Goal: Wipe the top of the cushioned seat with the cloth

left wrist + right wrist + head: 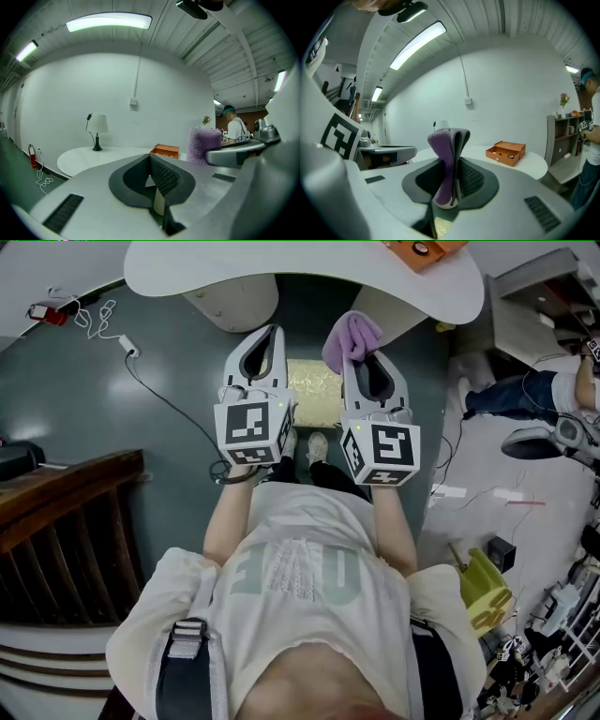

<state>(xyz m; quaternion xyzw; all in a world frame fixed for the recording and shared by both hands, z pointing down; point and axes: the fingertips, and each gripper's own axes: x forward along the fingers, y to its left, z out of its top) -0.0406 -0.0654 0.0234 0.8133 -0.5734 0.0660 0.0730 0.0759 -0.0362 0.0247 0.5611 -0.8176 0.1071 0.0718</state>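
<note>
Since the cloth is pinched in our right gripper, we judge the pickup done and the wiping not yet begun. Its jaws are clamped on the purple fold, which stands up between the pads and flops over at the top. Our left gripper has its jaws pressed together with nothing between them.

The seat lies well below us on the floor, at twelve o'clock from our feet. In the head view it shows in the gap between the two grippers, just short of the table. Nothing touches it.

Both forearms reach out from the chest side by side, the left toward eleven o'clock and the right toward one o'clock. Each gripper view looks out level across the room at the far wall and the table top, so we read the grippers as aimed forward, not down at the seat.

The next move, as we see it, calls for tipping the right gripper downward and lowering it toward the cushion, so that the loose part of the cloth lies flat on the top before any stroke. The left gripper seems to have no part in this unless the seat needs steadying.
</note>
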